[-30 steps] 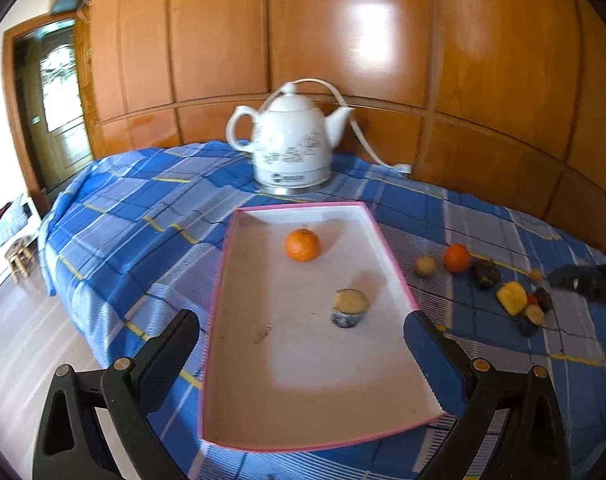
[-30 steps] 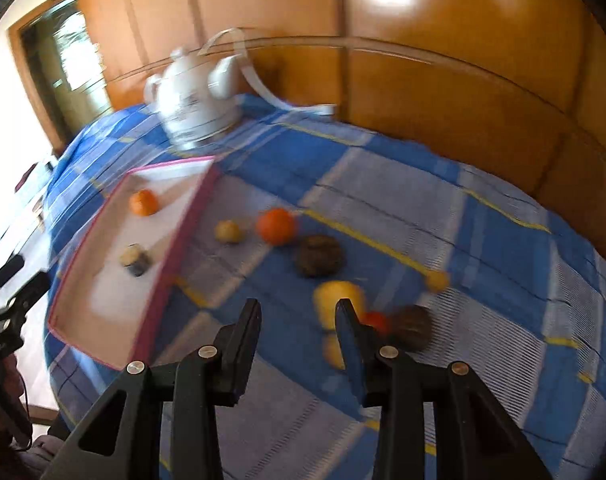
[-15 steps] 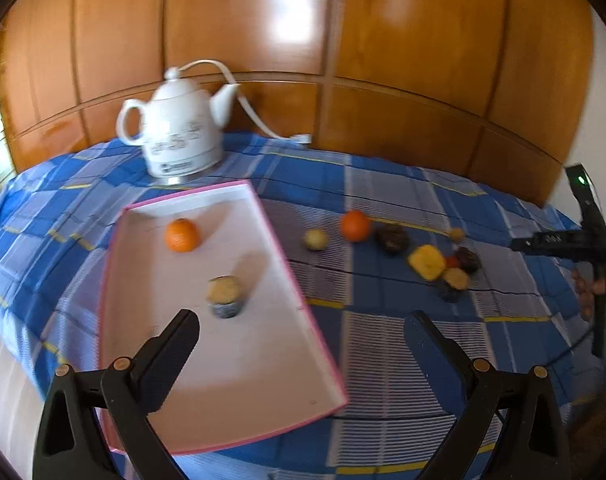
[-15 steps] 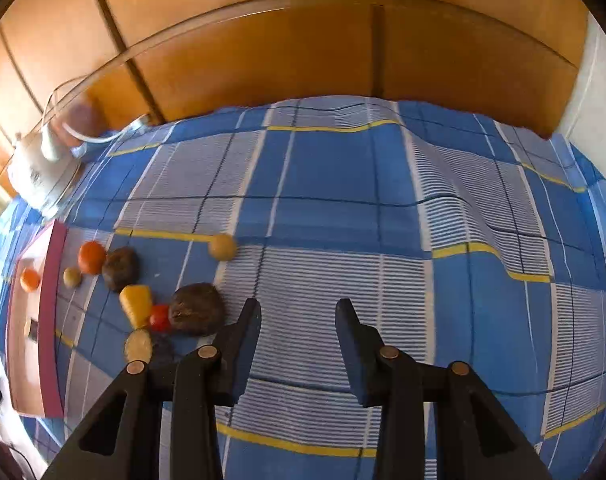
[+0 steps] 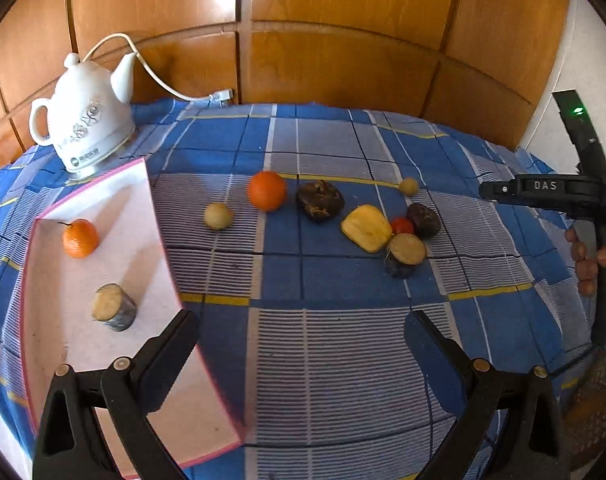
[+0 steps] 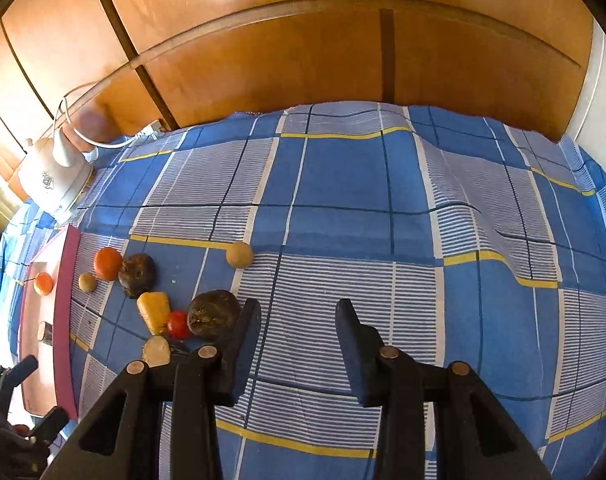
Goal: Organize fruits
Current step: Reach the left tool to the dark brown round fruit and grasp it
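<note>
White kettle (image 5: pixel 87 120) — corded, seemingly electric — on blue checked cloth (image 5: pixel 343 360), wood panelling (image 5: pixel 343 20) behind.

Surface under a blue plaid cloth (image 5: pixel 343 360), set against wooden wall panels.

Directly on the cloth: white kettle (image 5: pixel 89 120) with cord at the far left; pink-rimmed tray (image 5: pixel 159 240) beside it, bearing a small orange and a cut stub; loose fruit in a row, namely a pale round fruit (image 5: pixel 218 216), an orange (image 5: pixel 267 191), a dark lumpy fruit (image 5: pixel 320 200), a yellow piece (image 5: pixel 367 227), a red tomato (image 5: pixel 401 225), a second dark fruit (image 5: pixel 423 220), a cut half (image 5: pixel 406 251), and a small tan ball (image 5: pixel 408 186) set apart behind.
</note>
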`<action>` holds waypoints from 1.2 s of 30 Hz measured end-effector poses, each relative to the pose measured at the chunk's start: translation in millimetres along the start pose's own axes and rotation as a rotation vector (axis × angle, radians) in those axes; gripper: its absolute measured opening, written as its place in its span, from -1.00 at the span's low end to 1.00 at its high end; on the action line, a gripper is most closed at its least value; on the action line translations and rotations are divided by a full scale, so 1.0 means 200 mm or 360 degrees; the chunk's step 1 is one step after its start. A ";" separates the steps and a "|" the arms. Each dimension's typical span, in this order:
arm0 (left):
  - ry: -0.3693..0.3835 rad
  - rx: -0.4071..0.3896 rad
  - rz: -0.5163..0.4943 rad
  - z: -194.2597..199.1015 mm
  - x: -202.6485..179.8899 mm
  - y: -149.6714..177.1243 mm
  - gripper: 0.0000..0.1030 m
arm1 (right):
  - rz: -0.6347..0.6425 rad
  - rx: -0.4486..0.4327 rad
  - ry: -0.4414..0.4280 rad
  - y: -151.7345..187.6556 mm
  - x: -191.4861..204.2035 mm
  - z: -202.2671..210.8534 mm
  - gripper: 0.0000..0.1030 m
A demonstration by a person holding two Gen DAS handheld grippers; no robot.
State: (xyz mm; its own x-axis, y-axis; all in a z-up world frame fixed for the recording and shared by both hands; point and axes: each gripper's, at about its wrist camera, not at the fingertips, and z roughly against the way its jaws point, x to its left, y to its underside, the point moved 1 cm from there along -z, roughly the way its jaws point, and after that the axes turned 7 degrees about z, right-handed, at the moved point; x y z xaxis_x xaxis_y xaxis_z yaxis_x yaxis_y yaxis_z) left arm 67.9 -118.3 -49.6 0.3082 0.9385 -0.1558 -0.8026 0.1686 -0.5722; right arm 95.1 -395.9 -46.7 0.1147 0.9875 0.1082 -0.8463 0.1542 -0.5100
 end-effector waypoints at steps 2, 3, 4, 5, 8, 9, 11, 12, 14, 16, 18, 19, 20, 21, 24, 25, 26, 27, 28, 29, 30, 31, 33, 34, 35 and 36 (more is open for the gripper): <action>-0.0005 0.0011 0.0017 -0.03 -0.01 -0.02 0.99 | 0.0000 0.0008 0.0000 0.00 0.00 -0.01 -0.25; -0.0002 0.0017 0.0028 -0.04 -0.01 -0.02 0.97 | 0.0001 0.0013 -0.0006 0.00 0.00 -0.01 -0.25; 0.0000 0.0033 0.0048 -0.06 -0.01 -0.04 0.93 | 0.0004 0.0017 -0.0012 0.00 0.00 -0.01 -0.25; 0.0022 0.0052 0.0064 -0.07 0.00 -0.05 0.84 | 0.0010 0.0021 -0.0016 0.00 0.01 -0.01 -0.25; 0.0087 0.0130 0.0119 -0.13 0.01 -0.10 0.62 | 0.0032 0.0019 -0.0032 0.00 0.03 -0.01 -0.25; 0.0105 0.0140 0.0134 -0.15 0.01 -0.12 0.59 | 0.0039 0.0018 -0.0035 -0.01 0.03 -0.01 -0.25; 0.0141 0.0162 0.0165 -0.18 0.01 -0.15 0.44 | 0.0047 0.0015 -0.0037 -0.01 0.04 0.00 -0.25; 0.0142 0.0162 0.0168 -0.19 0.00 -0.17 0.44 | 0.0051 0.0014 -0.0038 -0.01 0.04 0.00 -0.25; 0.0140 0.0153 0.0181 -0.22 -0.01 -0.20 0.44 | 0.0054 0.0018 -0.0027 -0.01 0.04 0.00 -0.25; 0.0137 0.0154 0.0205 -0.25 -0.02 -0.24 0.44 | 0.0053 0.0034 -0.0010 -0.01 0.04 -0.01 -0.25; 0.0128 0.0159 0.0246 -0.28 -0.01 -0.28 0.44 | 0.0041 0.0050 -0.0012 -0.01 0.03 -0.02 -0.25; 0.0127 0.0163 0.0269 -0.30 -0.01 -0.29 0.44 | 0.0040 0.0054 -0.0011 -0.01 0.03 -0.02 -0.25; 0.0124 0.0166 0.0289 -0.32 0.00 -0.31 0.44 | 0.0046 0.0060 -0.0004 -0.01 0.03 -0.02 -0.25; 0.0120 0.0176 0.0317 -0.34 0.00 -0.32 0.44 | 0.0052 0.0065 0.0000 -0.01 0.04 -0.02 -0.25; 0.0117 0.0206 0.0418 -0.41 0.02 -0.37 0.46 | 0.0060 0.0067 -0.0009 -0.01 0.04 -0.02 -0.24; 0.0113 0.0212 0.0438 -0.43 0.02 -0.38 0.47 | 0.0064 0.0069 -0.0010 -0.01 0.05 -0.03 -0.25; 0.0112 0.0218 0.0458 -0.45 0.02 -0.40 0.48 | 0.0067 0.0070 -0.0012 -0.01 0.05 -0.03 -0.24; 0.0109 0.0225 0.0474 -0.47 0.01 -0.41 0.48 | 0.0069 0.0069 -0.0016 -0.01 0.05 -0.03 -0.24; 0.0097 0.0231 0.0485 -0.49 0.01 -0.42 0.50 | 0.0071 0.0067 -0.0022 -0.01 0.06 -0.02 -0.24; 0.0083 0.0235 0.0493 -0.51 0.00 -0.44 0.53 | 0.0074 0.0067 -0.0026 -0.02 0.06 -0.02 -0.24; 0.0079 0.0237 0.0500 -0.53 -0.01 -0.45 0.54 | 0.0076 0.0066 -0.0029 -0.02 0.06 -0.02 -0.25; 0.0074 0.0242 0.0514 -0.55 -0.01 -0.47 0.57 | 0.0079 0.0064 -0.0033 -0.02 0.06 -0.02 -0.24; 0.0051 0.0256 0.0530 -0.59 -0.02 -0.49 0.63 | 0.0084 0.0062 -0.0041 -0.02 0.07 -0.02 -0.24; 0.0029 0.0259 0.0539 -0.61 -0.03 -0.49 0.63 | 0.0084 0.0062 -0.0046 -0.02 0.07 -0.02 -0.24; 0.0006 0.0270 0.0547 -0.63 -0.03 -0.50 0.63 | 0.0085 0.0060 -0.0049 -0.02 0.07 -0.02 -0.24; -0.0012 0.0286 0.0557 -0.65 -0.03 -0.51 0.63 | 0.0084 0.0059 -0.0051 -0.03 0.07 -0.02 -0.24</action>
State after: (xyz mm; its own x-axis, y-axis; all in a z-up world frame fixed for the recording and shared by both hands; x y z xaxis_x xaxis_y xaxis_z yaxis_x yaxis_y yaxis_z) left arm 213.8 -179.9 -95.6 -0.0034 0.9506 -0.3103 -0.9353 -0.1128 -0.3354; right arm 103.2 -382.8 -46.3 0.0532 0.9926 0.1095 -0.8693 0.1000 -0.4841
